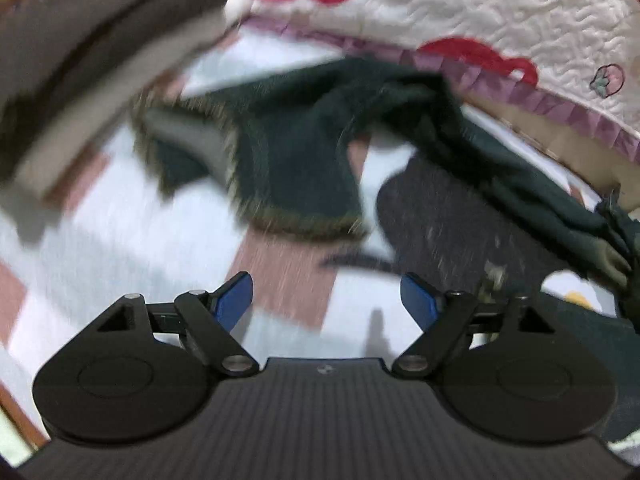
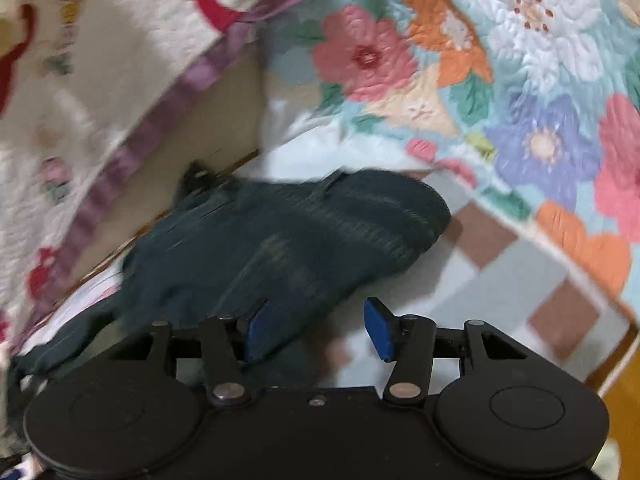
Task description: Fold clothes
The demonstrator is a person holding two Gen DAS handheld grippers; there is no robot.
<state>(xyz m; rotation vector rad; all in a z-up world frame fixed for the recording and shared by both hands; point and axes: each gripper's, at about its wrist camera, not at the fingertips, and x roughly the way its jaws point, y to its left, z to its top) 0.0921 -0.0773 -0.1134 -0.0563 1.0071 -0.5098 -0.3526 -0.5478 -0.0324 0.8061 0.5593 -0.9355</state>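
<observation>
Both views motion-blurred; fine detail unreliable.

Left gripper [image 1: 326, 300]: jaws spread wide, nothing between the blue pads. Right gripper [image 2: 318, 330]: jaws also apart, moderately wide; dark cloth seen behind the left pad but not pinched, so far as blur allows.

Dark green garment [image 1: 304, 152] ahead of left gripper, rumpled, one hemmed panel hanging toward the gripper, a long portion trailing off to the right. Same dark green garment [image 2: 288, 236] directly ahead of right gripper and slightly left, bunched in a rounded heap on the checked bedsheet [image 2: 500, 276]. Not flat, not squared; folded state not determinable. Fits either a garment mid-fold or one dropped in a heap.

Risks, as judged:
- Grabbing through several bunched layers instead of a single edge; cause: heap hides hems from the right side.
- Snagging the checked bedsheet along with the cloth; cause: garment lying straight on it.
- Misplaced pinch; cause: blur suggests fast motion, edges hard to locate.
- Trailing portion catching near the white quilt [image 1: 500, 8] with purple trim beyond the garment.
- Lopsided fold if the two grippers take unmatched corners.

Floral quilt [image 2: 520, 80] ahead-right of right gripper.

Writing, brands, labels: none legible. Small marks on white quilt too blurred to read.
</observation>
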